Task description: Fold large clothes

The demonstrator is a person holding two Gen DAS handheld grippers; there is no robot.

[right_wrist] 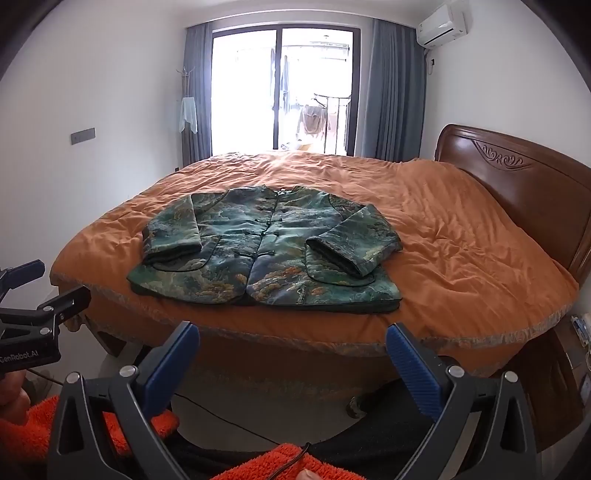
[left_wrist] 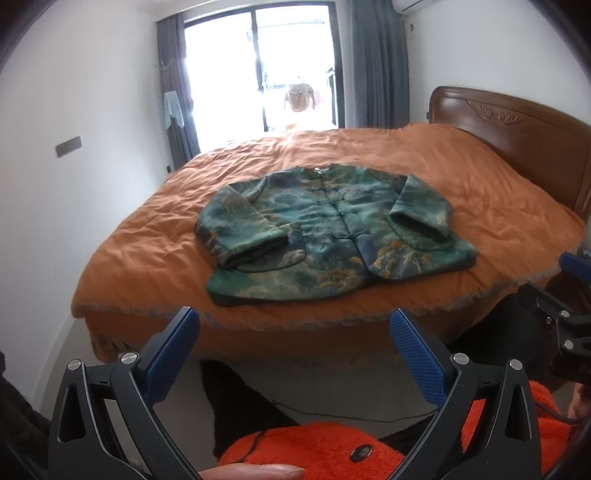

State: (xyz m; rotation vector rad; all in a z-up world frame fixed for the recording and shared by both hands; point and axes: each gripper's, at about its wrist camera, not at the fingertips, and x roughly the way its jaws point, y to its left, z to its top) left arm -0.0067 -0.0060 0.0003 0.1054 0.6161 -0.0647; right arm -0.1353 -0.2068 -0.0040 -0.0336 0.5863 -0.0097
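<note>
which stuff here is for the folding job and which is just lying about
For the job:
jacket
bed it lies on
left gripper, open
right gripper, open

Just there:
headboard
curtains
air conditioner
towel
floor cable

A green patterned jacket (left_wrist: 332,232) (right_wrist: 266,251) with gold and blue motifs lies flat, front up and buttoned, near the bed's (right_wrist: 461,236) front edge, both sleeves folded in over its body.

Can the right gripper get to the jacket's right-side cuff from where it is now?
Probably yes. The right gripper is open, short of the bed, and nothing lies between it and the jacket; the cuff lies on top, exposed.
</note>
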